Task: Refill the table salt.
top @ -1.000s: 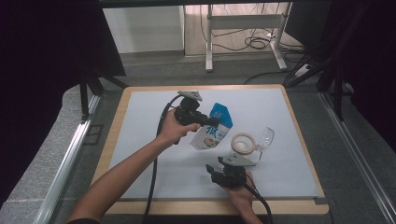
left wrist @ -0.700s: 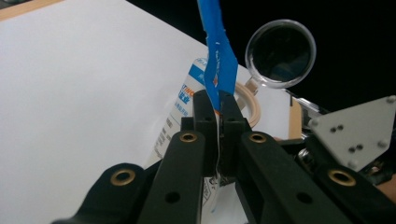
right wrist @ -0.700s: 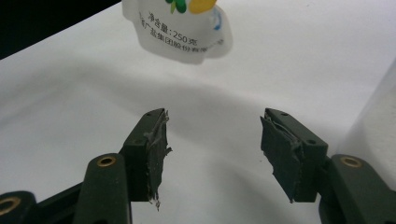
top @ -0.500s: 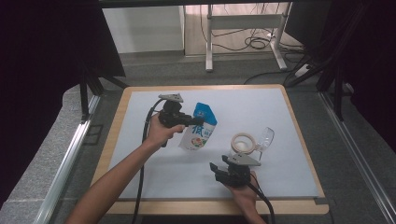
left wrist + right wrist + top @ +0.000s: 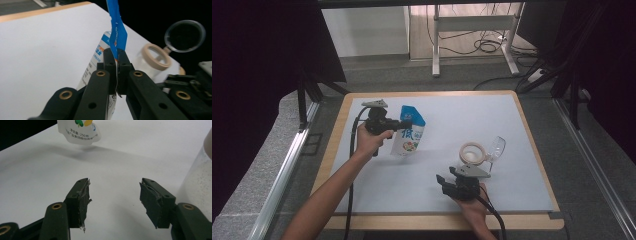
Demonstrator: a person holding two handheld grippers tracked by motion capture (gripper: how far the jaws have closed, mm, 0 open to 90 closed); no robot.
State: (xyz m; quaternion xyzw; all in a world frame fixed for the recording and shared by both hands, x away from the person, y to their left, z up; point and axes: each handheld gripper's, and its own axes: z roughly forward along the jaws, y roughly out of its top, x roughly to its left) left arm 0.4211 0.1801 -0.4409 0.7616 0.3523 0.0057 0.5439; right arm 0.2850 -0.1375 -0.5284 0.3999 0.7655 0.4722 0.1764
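Pouch, white with a blue top and printed labels, hangs in the air above the left half of the tabletop, clear of the white sheet, with its shadow lying on the sheet beneath it. My left gripper holds it by the blue top edge: in the left gripper view my two black jaws are pressed tight together on that blue strip, and the body of the pouch drops away below and behind them. My left hand wraps the handle from the left side, with the cable trailing back along my forearm.

My right gripper sits low near the front edge of the tabletop, well apart from the pouch, resting in my right hand. Its jaws stand apart with nothing between them; in the right gripper view I see only bare white sheet in the gap, and the rounded bottom of the pouch floats farther off.

Just beyond my right gripper lies a clear container on its side beside a pale ring-shaped lid, the two touching or nearly so.
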